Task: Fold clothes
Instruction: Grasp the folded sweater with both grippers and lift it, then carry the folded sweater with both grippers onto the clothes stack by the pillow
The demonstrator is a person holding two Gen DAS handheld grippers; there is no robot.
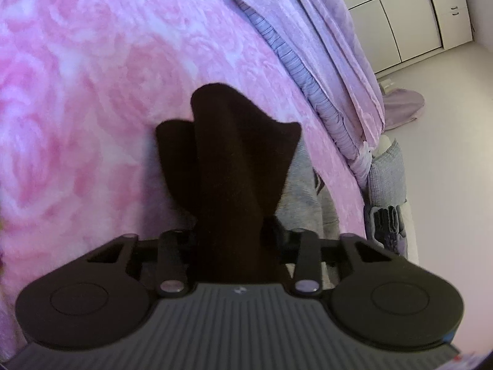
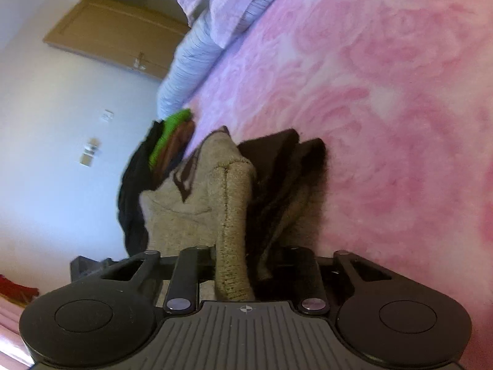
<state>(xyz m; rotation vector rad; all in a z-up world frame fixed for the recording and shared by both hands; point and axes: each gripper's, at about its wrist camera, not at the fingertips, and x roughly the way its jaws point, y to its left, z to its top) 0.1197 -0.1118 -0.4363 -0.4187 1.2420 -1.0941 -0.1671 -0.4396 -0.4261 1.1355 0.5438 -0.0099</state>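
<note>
A garment of dark brown fabric [image 1: 228,154] and grey-beige knit [image 1: 300,191] is lifted above a pink rose-patterned blanket [image 1: 92,77]. My left gripper [image 1: 229,228] is shut on a bunched fold of the dark fabric, which stands up between the fingers and hides their tips. In the right wrist view, my right gripper [image 2: 243,249] is shut on a beige seamed edge [image 2: 234,191] of the same garment. Dark folds [image 2: 286,169] lie beside that edge, over the pink blanket [image 2: 385,92].
Lilac striped bedding [image 1: 308,61] is heaped along the far side of the bed. A pile of green, brown and black clothes [image 2: 166,141] sits at the bed's edge. White wardrobe doors [image 1: 400,15], a wooden door [image 2: 101,30] and bare floor [image 1: 446,108] lie beyond.
</note>
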